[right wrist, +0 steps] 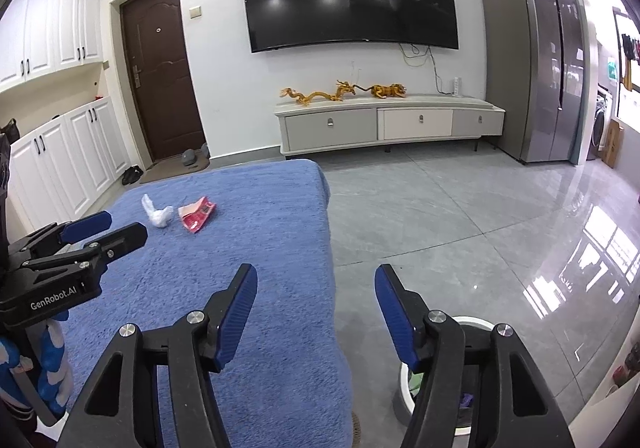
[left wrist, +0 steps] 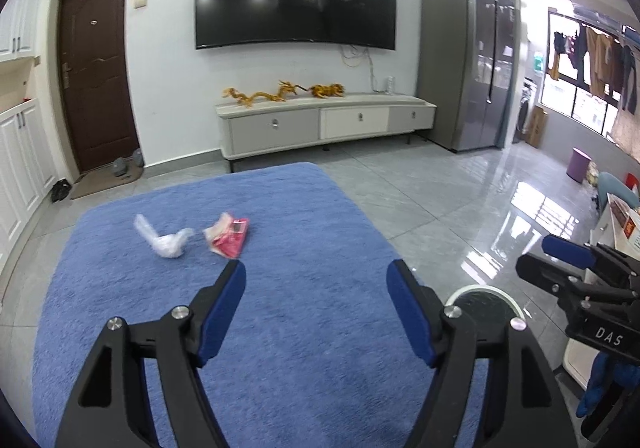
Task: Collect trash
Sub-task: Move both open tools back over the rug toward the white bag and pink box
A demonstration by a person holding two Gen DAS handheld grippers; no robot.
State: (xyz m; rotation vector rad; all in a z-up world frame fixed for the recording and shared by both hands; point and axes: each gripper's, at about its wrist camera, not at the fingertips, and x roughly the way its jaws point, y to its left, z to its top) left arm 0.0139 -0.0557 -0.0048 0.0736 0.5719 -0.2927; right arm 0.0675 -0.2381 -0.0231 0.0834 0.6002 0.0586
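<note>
Two pieces of trash lie on a blue fuzzy cloth (left wrist: 280,328): a crumpled clear plastic wrapper (left wrist: 166,240) and a red snack packet (left wrist: 229,234) just right of it. Both also show in the right wrist view, the wrapper (right wrist: 158,214) and the packet (right wrist: 198,216). My left gripper (left wrist: 316,280) is open and empty, hovering over the cloth nearer than the trash. My right gripper (right wrist: 316,280) is open and empty, over the cloth's right edge. A white-rimmed round bin (left wrist: 484,294) stands on the floor to the right, partly hidden behind the fingers; in the right wrist view its rim (right wrist: 476,322) shows below.
Grey tiled floor (right wrist: 460,228) stretches right of the cloth. A TV cabinet (right wrist: 392,124) with golden dragon figures, a wall TV, a brown door (right wrist: 160,76), white cupboards and a grey fridge (right wrist: 548,60) line the far walls. A purple stool (left wrist: 578,164) stands far right.
</note>
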